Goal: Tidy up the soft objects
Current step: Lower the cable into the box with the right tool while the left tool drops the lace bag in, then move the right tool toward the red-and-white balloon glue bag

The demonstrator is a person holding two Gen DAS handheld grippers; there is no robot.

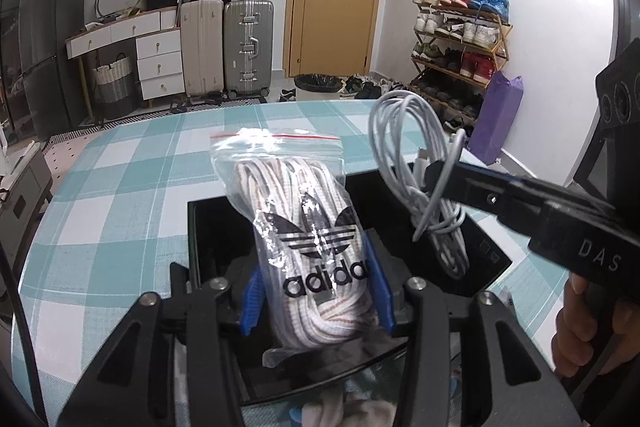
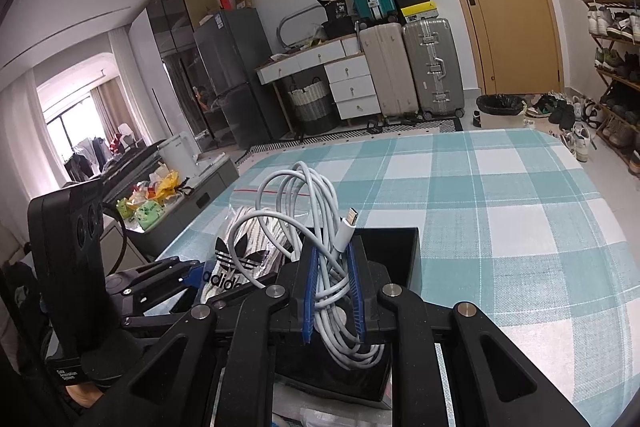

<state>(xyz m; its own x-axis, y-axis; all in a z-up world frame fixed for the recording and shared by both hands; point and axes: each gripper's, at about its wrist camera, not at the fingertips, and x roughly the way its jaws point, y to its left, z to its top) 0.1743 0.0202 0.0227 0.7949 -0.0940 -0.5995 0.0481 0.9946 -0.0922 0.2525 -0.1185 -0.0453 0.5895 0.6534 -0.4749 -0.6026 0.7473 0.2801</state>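
Left gripper (image 1: 318,291) holds the laces bag (image 1: 304,239); right gripper (image 2: 334,291) is clamped on the white cable (image 2: 316,219).
Both hang over the black box (image 1: 208,247) near the table's front edge, probably for dropping inside.

the bag (image 1: 280,163) was clear glossy plastic, crinkled and catching glare, with woven cloth laces (image 1: 320,323) inside. the cable (image 1: 404,131) had a smooth, slightly shiny white plastic sheath. the box (image 1: 208,235) looked smooth and black with a faint sheen. the tabletop (image 1: 120,211) wore a matt, coarse-woven checked cloth. each hand-held gripper, left (image 1: 318,291) and right (image 2: 334,287), was matt black plastic with bright metal pins and ribbed blue pads (image 2: 309,291). the silver suitcase (image 1: 248,47) looked like ribbed metal.
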